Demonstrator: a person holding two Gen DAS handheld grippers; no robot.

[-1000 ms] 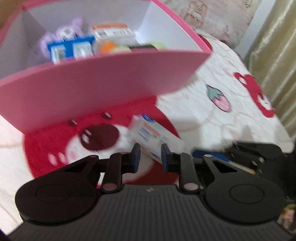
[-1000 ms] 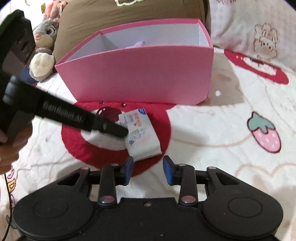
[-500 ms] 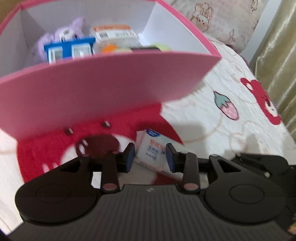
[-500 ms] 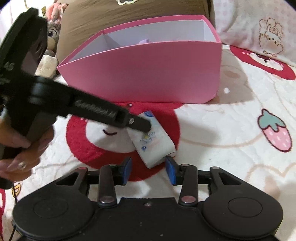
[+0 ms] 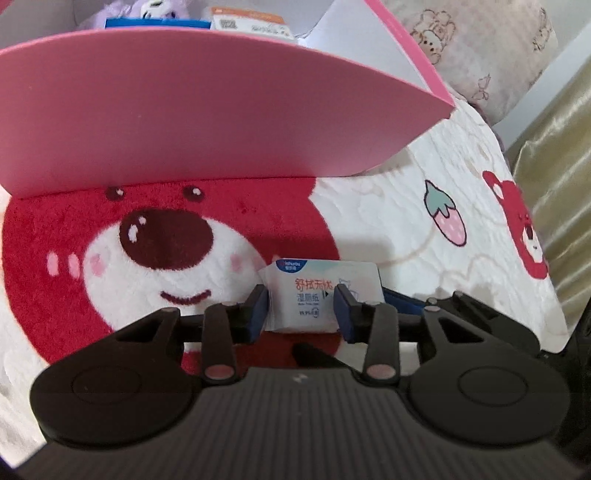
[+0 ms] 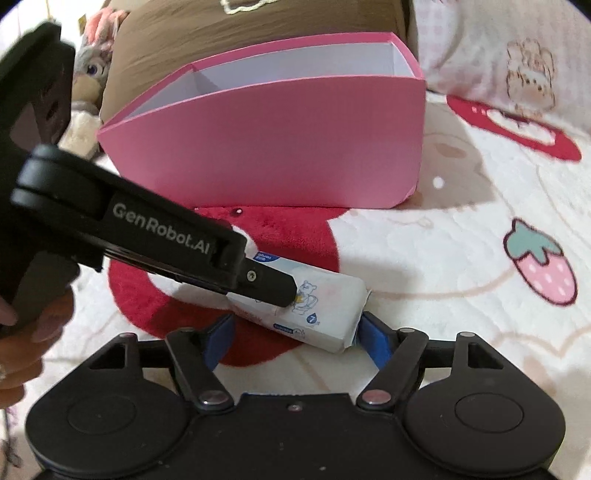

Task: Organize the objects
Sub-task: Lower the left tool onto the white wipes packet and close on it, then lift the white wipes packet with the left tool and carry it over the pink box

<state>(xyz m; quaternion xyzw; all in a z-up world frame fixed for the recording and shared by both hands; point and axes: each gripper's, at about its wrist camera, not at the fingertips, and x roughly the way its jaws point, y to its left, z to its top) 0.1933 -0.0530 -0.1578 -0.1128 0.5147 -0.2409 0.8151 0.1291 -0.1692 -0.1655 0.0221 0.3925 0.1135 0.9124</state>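
A white wet-wipe pack (image 5: 314, 291) (image 6: 325, 302) lies on the red bear blanket (image 5: 55, 240) in front of the pink box (image 5: 221, 110) (image 6: 277, 147). My left gripper (image 5: 301, 312) straddles the pack with its jaws opening. Its pads sit close against the pack's sides, and I see no squeeze. From the right wrist view one left finger (image 6: 266, 282) lies across the pack's top. My right gripper (image 6: 297, 334) is at the pack's near end with its jaws opening wide and the pack's end between them.
The box holds a purple plush (image 5: 155, 7), a blue carton (image 5: 155, 24) and an orange-and-white pack (image 5: 251, 22). A brown cushion (image 6: 240, 33) and a plush rabbit (image 6: 88, 66) sit behind it. A person's hand (image 6: 22, 332) grips the left tool. A curtain (image 5: 554, 184) hangs right.
The left jaws have gone from nearly shut beside the pack to spread around it, and the pack has turned. The right jaws have spread much wider around its near end.
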